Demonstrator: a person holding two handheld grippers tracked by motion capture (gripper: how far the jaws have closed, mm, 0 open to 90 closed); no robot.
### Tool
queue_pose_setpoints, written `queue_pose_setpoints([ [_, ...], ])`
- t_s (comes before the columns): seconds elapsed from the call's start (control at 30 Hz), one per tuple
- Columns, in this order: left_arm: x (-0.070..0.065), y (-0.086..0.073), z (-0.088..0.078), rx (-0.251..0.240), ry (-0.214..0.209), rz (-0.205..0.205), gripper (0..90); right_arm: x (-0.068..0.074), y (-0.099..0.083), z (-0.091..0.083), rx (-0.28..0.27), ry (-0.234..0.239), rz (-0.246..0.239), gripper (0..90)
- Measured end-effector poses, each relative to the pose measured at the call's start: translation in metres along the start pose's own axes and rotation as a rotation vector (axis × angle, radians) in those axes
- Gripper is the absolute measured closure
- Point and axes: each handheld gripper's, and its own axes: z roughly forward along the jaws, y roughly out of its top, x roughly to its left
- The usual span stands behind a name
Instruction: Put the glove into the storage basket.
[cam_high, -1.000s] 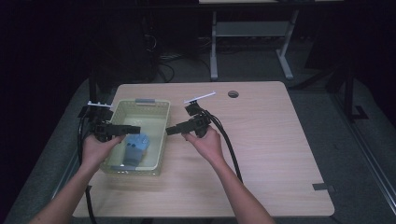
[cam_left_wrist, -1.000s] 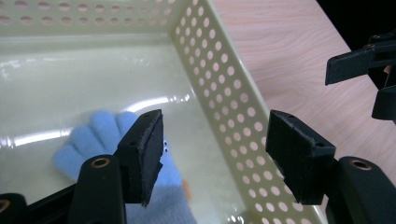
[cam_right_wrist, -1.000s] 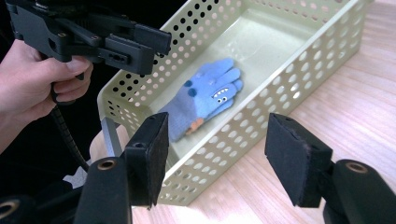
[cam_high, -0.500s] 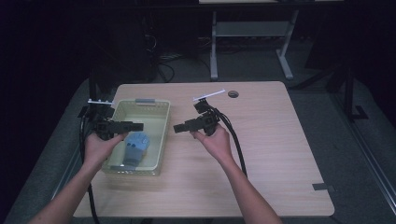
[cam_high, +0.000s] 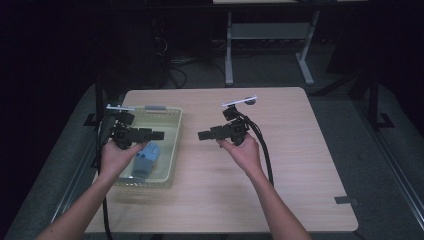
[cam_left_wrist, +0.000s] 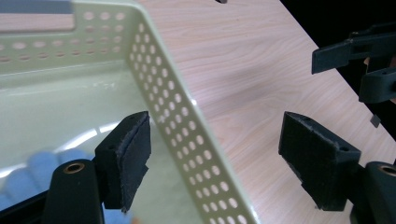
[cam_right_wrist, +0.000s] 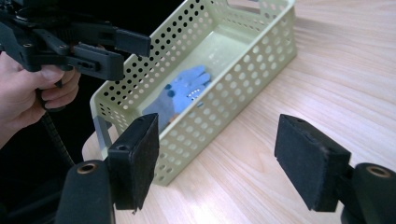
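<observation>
A pale green perforated basket (cam_high: 173, 146) stands on the left of the wooden table (cam_high: 300, 165), with a blue glove (cam_high: 146, 156) lying inside it. My left gripper (cam_high: 159, 135) hovers over the basket and points right. Its jaws have just been opening, and its pads (cam_left_wrist: 126, 154) hold nothing. In the left gripper view (cam_left_wrist: 217, 123) the basket's right wall (cam_left_wrist: 177, 107) passes below the gap. My right gripper (cam_high: 202, 135) hangs over bare table beside the basket and points left. Its jaws (cam_right_wrist: 217, 126) have just been opening and are also empty. Beyond them lie the basket (cam_right_wrist: 243, 65) and the glove (cam_right_wrist: 184, 91).
The table top runs wide to the right and front of the basket. A small dark hole (cam_high: 249, 100) sits near the far edge and a grey tape strip (cam_high: 346, 201) near the front right corner. Cables trail from both grippers.
My right gripper has drawn away to the right from the basket's rim. My left gripper has shifted a little over the basket. Both pairs of jaws stand wider than before.
</observation>
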Motion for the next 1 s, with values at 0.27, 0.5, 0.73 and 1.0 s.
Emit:
queue_pose_setpoints([
  [0.27,-0.019,0.007,0.013,0.003,-0.017,0.027,22.7,-0.011,-0.009,-0.018,-0.019,-0.002,0.022,30.7],
  [0.5,-0.026,0.009,0.022,-0.002,-0.034,0.023,22.9,-0.021,-0.019,-0.035,-0.047,-0.005,0.048,30.3],
  [0.73,-0.039,0.012,0.031,-0.003,-0.053,0.043,22.8,-0.028,-0.028,-0.046,-0.048,-0.020,0.063,30.2],
  [1.0,-0.049,0.012,0.041,0.007,-0.071,0.057,22.8,-0.037,-0.036,-0.057,-0.042,-0.039,0.078,29.4],
])
